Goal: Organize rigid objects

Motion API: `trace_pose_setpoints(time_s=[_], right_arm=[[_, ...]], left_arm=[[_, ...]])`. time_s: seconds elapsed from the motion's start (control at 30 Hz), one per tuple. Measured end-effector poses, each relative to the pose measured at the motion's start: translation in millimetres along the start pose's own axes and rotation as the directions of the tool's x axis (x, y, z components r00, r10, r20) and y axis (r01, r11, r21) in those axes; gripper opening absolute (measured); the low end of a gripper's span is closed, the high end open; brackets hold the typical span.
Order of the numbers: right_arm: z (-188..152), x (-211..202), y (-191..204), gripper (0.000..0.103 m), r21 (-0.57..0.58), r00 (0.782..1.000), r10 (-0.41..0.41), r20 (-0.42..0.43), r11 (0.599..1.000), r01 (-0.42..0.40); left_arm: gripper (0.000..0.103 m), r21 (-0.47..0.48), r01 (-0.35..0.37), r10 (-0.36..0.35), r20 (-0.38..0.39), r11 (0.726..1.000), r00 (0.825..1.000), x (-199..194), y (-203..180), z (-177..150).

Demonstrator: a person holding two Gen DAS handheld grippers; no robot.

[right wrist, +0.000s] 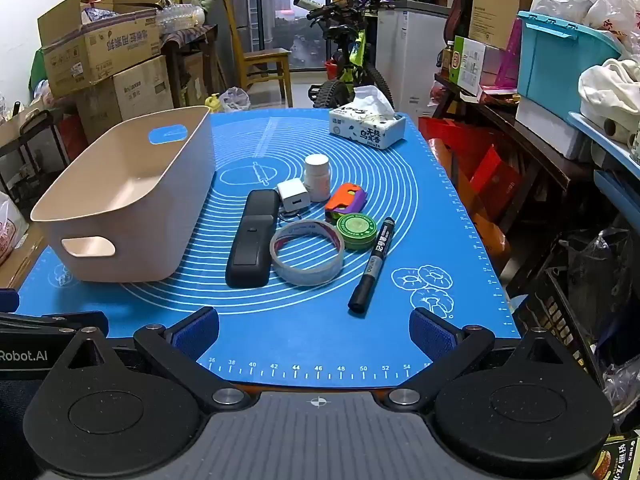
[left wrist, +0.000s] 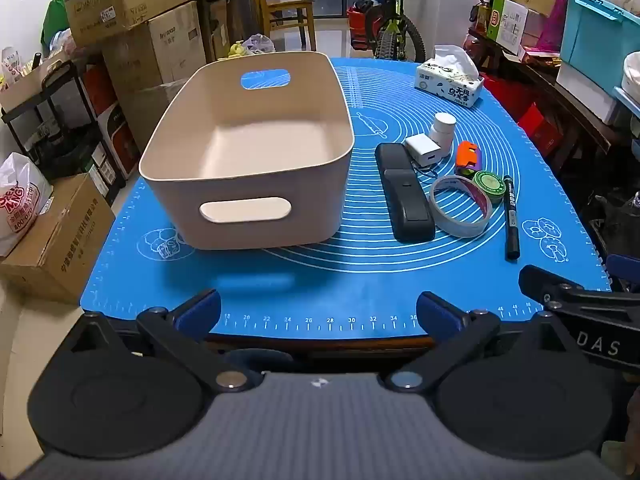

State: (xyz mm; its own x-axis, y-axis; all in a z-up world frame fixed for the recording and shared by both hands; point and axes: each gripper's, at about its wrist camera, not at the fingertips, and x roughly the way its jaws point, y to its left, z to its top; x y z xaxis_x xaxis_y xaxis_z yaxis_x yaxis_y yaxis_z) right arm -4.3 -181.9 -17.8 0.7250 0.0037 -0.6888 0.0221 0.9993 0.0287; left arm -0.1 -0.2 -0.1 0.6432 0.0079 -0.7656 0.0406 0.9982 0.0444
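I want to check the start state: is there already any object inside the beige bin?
No. In the left wrist view the beige bin shows only its bare floor, and the black marker and tape roll lie on the blue mat beside it.

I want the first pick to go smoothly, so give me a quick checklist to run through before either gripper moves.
1. Beige plastic bin empty, upright: ok.
2. Left gripper open, holding nothing: ok.
3. Right gripper open, holding nothing: ok.
4. Black marker pen lies apart, easy first pick: ok.
5. Clear tape roll free of the black rectangular case: not ok, they touch.
6. White charger cube clear of the white bottle: cannot tell.
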Motion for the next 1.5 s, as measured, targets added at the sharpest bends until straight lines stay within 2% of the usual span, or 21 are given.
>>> trace_pose_setpoints(time_s=[1.5], right_arm=[[0.0, -1.1, 2.1, 0.101, -0.013, 1.000, -0.015, 0.002, 1.000, 0.015]], left_arm=[[0.103, 0.001, 0.006, -0.006, -0.002, 1.000, 1.000, 3.0, -1.6, 0.1]])
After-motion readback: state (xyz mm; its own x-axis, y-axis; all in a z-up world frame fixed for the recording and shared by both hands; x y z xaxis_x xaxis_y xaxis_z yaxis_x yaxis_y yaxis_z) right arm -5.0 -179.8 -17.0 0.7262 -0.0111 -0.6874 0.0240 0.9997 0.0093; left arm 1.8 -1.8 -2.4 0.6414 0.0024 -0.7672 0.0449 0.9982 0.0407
